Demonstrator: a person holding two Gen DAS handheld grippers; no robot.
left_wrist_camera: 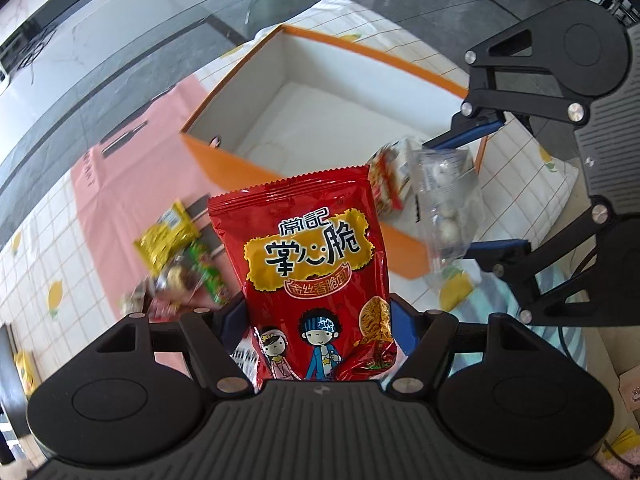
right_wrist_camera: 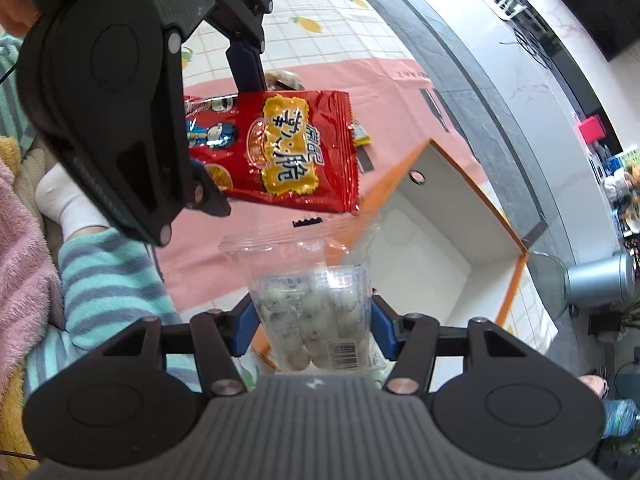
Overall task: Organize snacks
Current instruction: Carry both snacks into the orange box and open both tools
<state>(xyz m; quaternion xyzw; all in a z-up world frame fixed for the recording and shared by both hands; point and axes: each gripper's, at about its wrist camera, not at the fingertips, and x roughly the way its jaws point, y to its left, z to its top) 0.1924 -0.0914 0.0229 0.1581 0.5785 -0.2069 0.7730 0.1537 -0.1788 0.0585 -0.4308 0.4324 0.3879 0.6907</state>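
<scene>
Currently, in the left wrist view, a glossy red foil snack bag with yellow lettering (left_wrist_camera: 316, 272) is seen clamped by its lower end between the blue pads of the left gripper (left_wrist_camera: 318, 320), held upright above the table. Beyond it, farther off, an open orange cardboard box with a white interior (left_wrist_camera: 320, 108) stands on a checked tablecloth with lemon prints (left_wrist_camera: 52, 240). To the left, a loose heap of small yellow and green snack packets (left_wrist_camera: 176, 260) is left lying. At right, the right gripper (left_wrist_camera: 476, 188) is seen closed on a clear plastic bag of white round sweets (left_wrist_camera: 444, 208), near the box's near right corner. A collision of the two bags over the box is judged possible, since they are carried close together.

From the right wrist view, the clear bag (right_wrist_camera: 316, 312) is gripped low, its slack top leaning toward the box (right_wrist_camera: 460, 240). Slippage of the smooth film is judged a risk, and the red bag (right_wrist_camera: 280, 152) might be dropped short of the rim
</scene>
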